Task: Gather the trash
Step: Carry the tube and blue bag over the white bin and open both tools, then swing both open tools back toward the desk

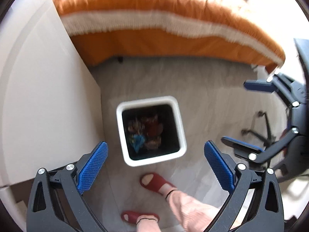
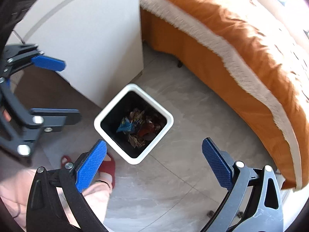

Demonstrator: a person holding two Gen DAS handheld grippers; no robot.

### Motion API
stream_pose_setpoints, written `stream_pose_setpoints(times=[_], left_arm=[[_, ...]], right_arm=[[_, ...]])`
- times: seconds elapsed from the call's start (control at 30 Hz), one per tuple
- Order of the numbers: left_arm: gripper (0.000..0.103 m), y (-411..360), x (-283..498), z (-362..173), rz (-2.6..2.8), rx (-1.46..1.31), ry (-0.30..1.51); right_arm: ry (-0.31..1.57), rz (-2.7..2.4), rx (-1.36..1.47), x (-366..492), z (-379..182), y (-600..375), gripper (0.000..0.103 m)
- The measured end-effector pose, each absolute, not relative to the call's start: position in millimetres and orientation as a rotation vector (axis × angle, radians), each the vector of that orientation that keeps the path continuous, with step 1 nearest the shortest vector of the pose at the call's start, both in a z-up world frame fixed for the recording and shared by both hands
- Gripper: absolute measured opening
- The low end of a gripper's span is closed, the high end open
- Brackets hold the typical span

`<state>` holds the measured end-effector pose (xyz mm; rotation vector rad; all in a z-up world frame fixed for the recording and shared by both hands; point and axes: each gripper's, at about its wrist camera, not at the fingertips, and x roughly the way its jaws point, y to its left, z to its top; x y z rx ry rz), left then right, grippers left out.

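Beside the white cabinet (image 2: 92, 44) and orange-covered bed (image 2: 231, 44), on grey tile: white-rimmed bin (image 1: 123, 131) holding crumpled trash (image 1: 144, 135), red slippers (image 1: 156, 181) close by. Directly above it, left gripper (image 1: 156, 166) and right gripper (image 2: 154, 164), both spread wide, gripping nothing.

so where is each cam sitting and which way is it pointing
Left wrist: on the left gripper, looking steeply down at the bin on the floor; shows its own open fingers, the right gripper at the right edge, and two slippered feet.
Right wrist: on the right gripper, also looking steeply down at the bin; shows its open fingers, the left gripper at the left edge, one foot.
Shared: bin with trash, orange bed, white cabinet, each other's gripper.
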<state>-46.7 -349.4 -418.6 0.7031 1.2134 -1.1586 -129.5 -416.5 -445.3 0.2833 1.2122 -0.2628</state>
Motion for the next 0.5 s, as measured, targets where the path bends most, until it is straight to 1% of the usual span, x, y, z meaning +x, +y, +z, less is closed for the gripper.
stream_pose_setpoints(times=[0.1, 0.27, 0.4, 0.5], left_arm=[[0.098, -336, -52, -355, -1.163, 0.638, 1.139], [0.098, -298, -44, -257, -1.080, 0.532, 1.008], [0.098, -262, -21, -190, -0.967, 0.426, 0.906], [0.098, -233, -7, -155, -0.864, 0.394, 0.812]], right_arm=[[1.163, -0.296, 0.302, -135, -404, -427, 0.099], [1.001, -0.307, 0.292, -123, -313, -433, 0.099], [0.861, -0.251, 0.249, -102, -248, -426, 0.099], [0.775, -0.185, 0.213, -81, -207, -416, 0.099]])
